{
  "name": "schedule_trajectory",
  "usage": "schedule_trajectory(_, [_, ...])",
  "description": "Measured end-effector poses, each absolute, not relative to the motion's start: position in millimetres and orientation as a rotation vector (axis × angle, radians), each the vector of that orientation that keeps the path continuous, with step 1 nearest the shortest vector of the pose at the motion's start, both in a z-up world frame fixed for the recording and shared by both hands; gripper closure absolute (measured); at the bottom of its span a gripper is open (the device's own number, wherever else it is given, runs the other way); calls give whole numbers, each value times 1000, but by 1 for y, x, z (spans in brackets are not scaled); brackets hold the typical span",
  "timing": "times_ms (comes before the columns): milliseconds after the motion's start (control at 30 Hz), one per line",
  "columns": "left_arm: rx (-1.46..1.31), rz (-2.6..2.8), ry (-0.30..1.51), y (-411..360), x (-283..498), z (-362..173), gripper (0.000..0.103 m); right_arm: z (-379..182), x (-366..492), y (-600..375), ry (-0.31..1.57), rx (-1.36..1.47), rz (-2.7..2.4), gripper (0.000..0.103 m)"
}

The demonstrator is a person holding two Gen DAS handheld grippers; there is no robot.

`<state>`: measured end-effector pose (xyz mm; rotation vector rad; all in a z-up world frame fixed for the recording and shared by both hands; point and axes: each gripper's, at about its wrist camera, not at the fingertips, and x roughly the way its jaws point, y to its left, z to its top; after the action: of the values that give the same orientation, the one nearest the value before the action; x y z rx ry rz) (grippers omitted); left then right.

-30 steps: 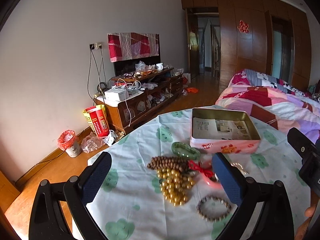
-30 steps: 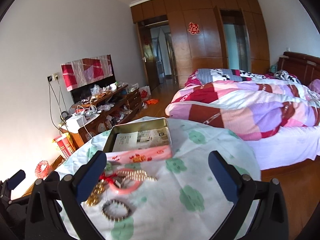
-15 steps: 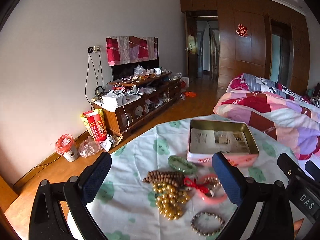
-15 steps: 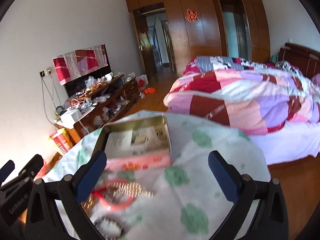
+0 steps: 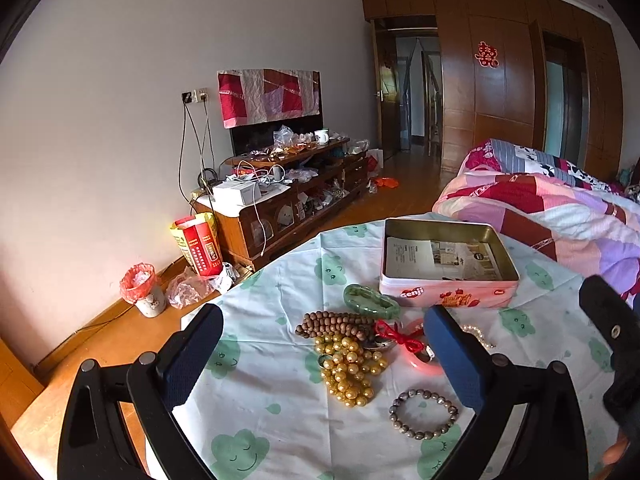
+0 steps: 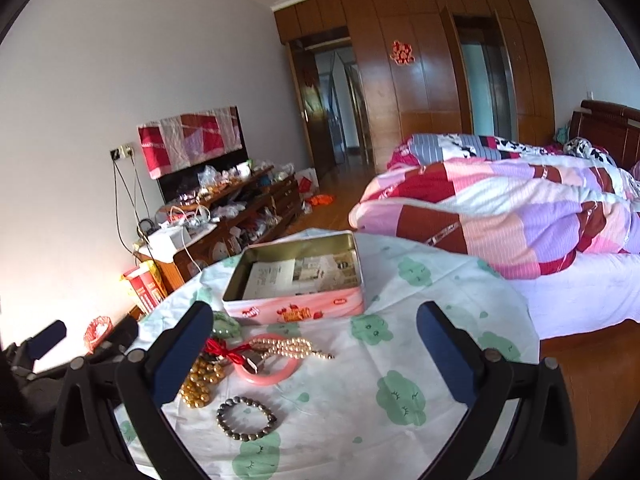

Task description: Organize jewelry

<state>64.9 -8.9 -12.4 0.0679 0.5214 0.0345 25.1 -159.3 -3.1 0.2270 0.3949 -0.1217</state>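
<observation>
Nothing yet in tin but paper; all jewelry — green bangle, wood beads, gold beads, pink bangle, pearls, grey bracelet — loose just before it; left gripper and right gripper gaping, empty.

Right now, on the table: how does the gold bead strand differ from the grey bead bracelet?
Colour: the gold bead strand is shiny yellow-gold; the grey bead bracelet is dull mottled grey.
Pose: the gold bead strand lies bunched in a heap; the grey bead bracelet lies flat as one open ring.
Contact: the gold bead strand touches the brown wooden beads; the grey bead bracelet lies apart from the pile.
Shared: both are round beads on the tablecloth, outside the tin.
</observation>
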Motion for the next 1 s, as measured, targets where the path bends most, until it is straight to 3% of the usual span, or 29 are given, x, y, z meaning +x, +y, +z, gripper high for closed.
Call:
schedule_trajectory(400, [85,-3,588,9,82,-55,3,-44,54,-158,497,185,-102,0])
schedule_trajectory(700, [79,-180,531,35,57,-67,3,-75,60,-147,589,138,32,0])
schedule_trajectory(800, [102,-169,598,37,63,-79,3,-83,69,-134,651,86,90,12])
schedule_trajectory(1000, [61,-173,668,44,75,-92,3,-112,94,-110,864,66,262,14])
